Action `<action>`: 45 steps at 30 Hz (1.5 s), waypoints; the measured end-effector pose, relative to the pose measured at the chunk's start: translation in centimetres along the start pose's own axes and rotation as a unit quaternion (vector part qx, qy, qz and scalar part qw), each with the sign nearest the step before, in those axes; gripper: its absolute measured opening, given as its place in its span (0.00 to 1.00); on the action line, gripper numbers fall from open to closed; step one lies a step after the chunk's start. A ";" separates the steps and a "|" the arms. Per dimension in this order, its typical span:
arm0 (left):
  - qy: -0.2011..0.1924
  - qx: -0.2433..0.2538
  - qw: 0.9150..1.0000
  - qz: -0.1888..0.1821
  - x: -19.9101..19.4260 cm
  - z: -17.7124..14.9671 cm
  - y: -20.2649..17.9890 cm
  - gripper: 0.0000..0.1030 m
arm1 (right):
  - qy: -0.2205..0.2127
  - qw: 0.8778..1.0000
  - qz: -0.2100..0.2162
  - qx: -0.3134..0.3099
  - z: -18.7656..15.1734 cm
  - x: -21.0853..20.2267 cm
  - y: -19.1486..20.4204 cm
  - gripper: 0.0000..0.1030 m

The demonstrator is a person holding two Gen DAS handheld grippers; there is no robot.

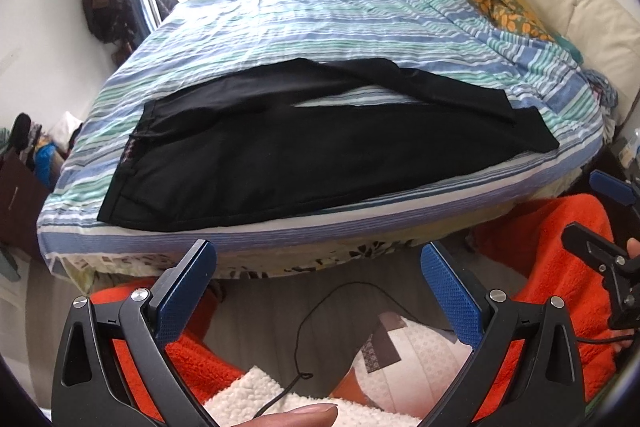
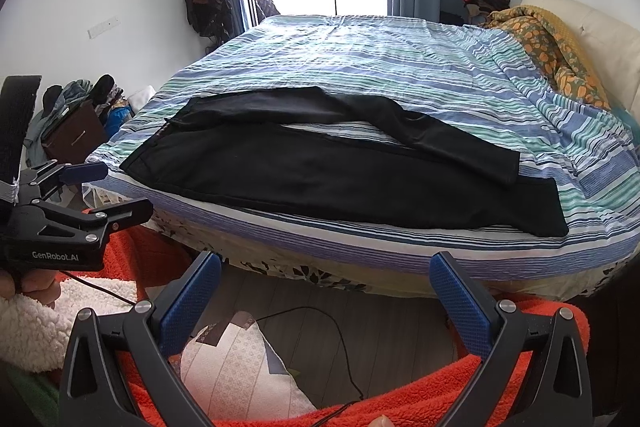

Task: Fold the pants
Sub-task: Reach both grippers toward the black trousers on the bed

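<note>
Pants (image 2: 340, 171), black: spread on bed (image 2: 380, 59) near its front edge, waistband to the left, hems to the right. Legs: apart through the middle, striped sheet showing between; far leg angled across so its hem overlaps the near leg. Folding: none evident; leg-on-leg fold and lengthwise folds judged outstanding. Left claw (image 1: 318, 295): open, empty, held below the bed edge, well apart from the cloth. Right claw (image 2: 326, 303): open, empty, likewise short of the bed. Progress: at start.
</note>
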State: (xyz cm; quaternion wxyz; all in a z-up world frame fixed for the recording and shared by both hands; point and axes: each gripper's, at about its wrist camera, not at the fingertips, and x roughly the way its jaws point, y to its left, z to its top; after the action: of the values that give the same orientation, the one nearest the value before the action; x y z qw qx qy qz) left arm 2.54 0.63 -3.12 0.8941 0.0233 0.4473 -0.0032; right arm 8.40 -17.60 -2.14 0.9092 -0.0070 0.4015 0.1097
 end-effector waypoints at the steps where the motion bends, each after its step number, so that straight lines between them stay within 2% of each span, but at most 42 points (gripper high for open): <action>1: 0.006 -0.009 1.000 0.001 0.4 0.2 0.6 0.99 | -0.005 1.000 0.003 0.007 0.2 0.0 -0.6 1.00; 4: 0.016 -0.013 1.000 0.015 1.6 0.5 1.5 0.99 | -0.047 0.999 0.004 0.011 1.3 -0.2 -3.0 1.00; 8: 0.024 -0.002 0.999 0.041 2.9 1.2 2.1 0.99 | -0.119 0.993 -0.015 0.017 3.8 0.3 -7.6 1.00; 9: 0.025 -0.007 0.999 0.041 3.1 1.4 2.3 0.99 | -0.123 0.992 -0.016 0.028 4.2 1.1 -9.0 1.00; 11: 0.027 -0.020 0.999 0.038 3.5 1.8 2.7 0.99 | -0.098 0.994 -0.020 0.053 4.8 3.8 -11.6 1.00; 12: 0.029 -0.026 0.999 0.038 3.6 1.9 2.8 0.99 | -0.057 0.996 -0.037 0.066 4.6 6.0 -13.1 1.00; 14: 0.036 -0.034 0.998 0.035 4.2 1.9 2.8 0.99 | -0.002 0.996 -0.063 0.058 3.7 9.0 -14.8 1.00; 15: 0.042 -0.036 0.998 0.033 4.5 1.7 2.8 0.99 | 0.012 0.995 -0.086 0.042 3.3 10.3 -15.5 1.00; 17: 0.057 -0.032 0.997 0.030 5.4 1.4 2.5 0.99 | 0.020 0.993 -0.112 0.010 3.1 12.1 -16.8 1.00; 19: 0.072 -0.024 0.997 0.030 6.3 1.1 1.8 0.99 | 0.017 0.992 -0.120 -0.017 3.5 13.4 -18.4 0.95; 21: 0.084 -0.020 0.996 0.029 6.9 0.9 1.4 0.99 | 0.029 0.987 -0.150 -0.051 4.4 15.4 -20.3 0.85; 23: 0.094 -0.017 0.995 0.028 7.5 0.9 1.1 0.99 | 0.051 0.981 -0.169 -0.084 5.1 17.7 -21.8 0.79; 24: 0.096 -0.016 0.995 0.029 7.7 0.9 0.9 0.99 | 0.060 0.978 -0.172 -0.101 5.4 18.8 -22.5 0.75; 28: 0.109 -0.016 0.993 0.034 8.8 1.2 0.7 0.99 | 0.084 0.964 -0.178 -0.176 6.2 23.1 -24.1 0.73; 29: 0.113 -0.016 0.993 0.036 9.2 1.2 0.7 0.99 | 0.091 0.961 -0.180 -0.190 6.3 24.2 -24.3 0.68; 31: 0.122 -0.014 0.992 0.040 9.7 1.3 0.5 0.99 | 0.104 0.962 -0.165 -0.192 6.7 25.5 -25.1 0.41; 32: 0.125 -0.012 0.991 0.043 9.9 1.3 0.4 0.99 | 0.110 0.964 -0.156 -0.185 7.2 25.7 -25.5 0.15; 33: 0.127 -0.011 0.991 0.046 10.1 1.4 0.4 0.99 | 0.105 0.965 -0.156 -0.181 7.9 25.3 -25.7 0.10; 35: 0.132 -0.012 0.990 0.048 10.7 1.6 0.4 0.99 | 0.087 0.973 -0.140 -0.164 10.0 23.6 -25.9 0.07; 38: 0.149 -0.016 0.988 0.045 11.9 1.9 0.4 0.99 | 0.068 0.981 -0.121 -0.135 16.1 21.9 -27.8 0.06; 41: 0.153 -0.009 0.987 0.045 12.5 2.5 -0.2 0.99 | 0.055 0.982 -0.155 -0.096 24.2 23.4 -31.8 0.06; 42: 0.152 -0.006 0.987 0.045 12.6 2.6 -0.4 0.99 | 0.056 0.982 -0.169 -0.064 26.5 24.5 -33.8 0.11; 43: 0.151 -0.004 0.987 0.045 12.6 2.7 -0.6 0.99 | 0.059 0.981 -0.183 -0.034 28.0 25.5 -35.5 0.21; 44: 0.150 -0.003 0.988 0.046 12.7 2.7 -0.7 0.99 | 0.065 0.976 -0.209 -0.006 29.0 26.4 -37.2 0.49; 45: 0.150 -0.004 0.988 0.046 12.8 2.7 -0.7 0.99 | 0.068 0.967 -0.243 0.016 29.4 27.2 -38.9 0.61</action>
State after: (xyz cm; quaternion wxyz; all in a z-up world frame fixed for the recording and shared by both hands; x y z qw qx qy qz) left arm 12.32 0.05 -11.74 0.8161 0.0405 0.5748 0.0428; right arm 55.59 -47.29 -5.03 0.8791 -0.0975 0.4503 -0.1220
